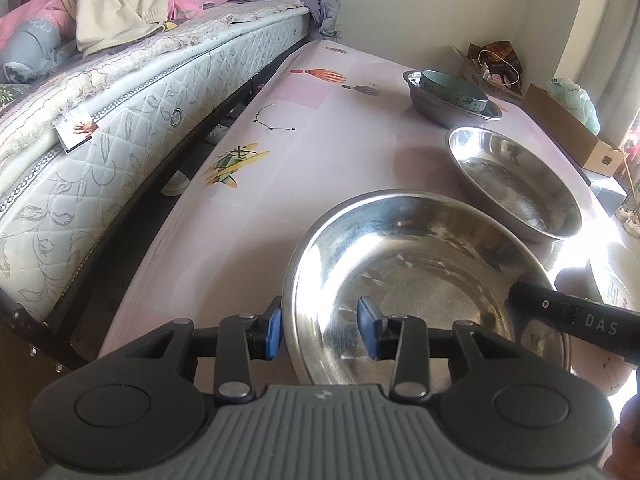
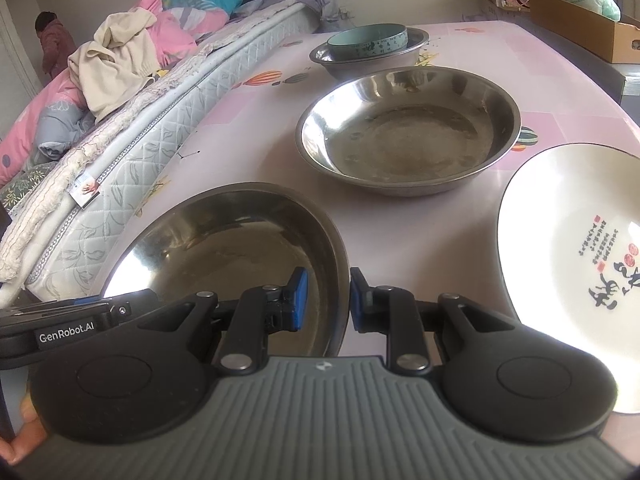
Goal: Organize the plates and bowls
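The near steel bowl (image 1: 420, 264) (image 2: 224, 240) sits at the table's front edge, with one gripper on each side of it. My left gripper (image 1: 320, 326) straddles its left rim: one blue pad is outside against the rim, the other is inside with a visible gap to the wall. My right gripper (image 2: 326, 300) straddles its right rim with narrow jaws pinching the wall. A second steel bowl (image 2: 408, 128) stands behind. Farther back a teal bowl (image 2: 368, 42) rests inside a third steel bowl (image 2: 340, 65). A white plate (image 2: 572, 264) with dark calligraphy lies at the right.
The pink patterned table (image 1: 320, 152) runs along a bed with a quilted mattress (image 1: 132, 128) and piled bedding on the left. A cardboard box (image 2: 580, 28) and bags stand at the far right corner. A person stands far off at the left, past the bed.
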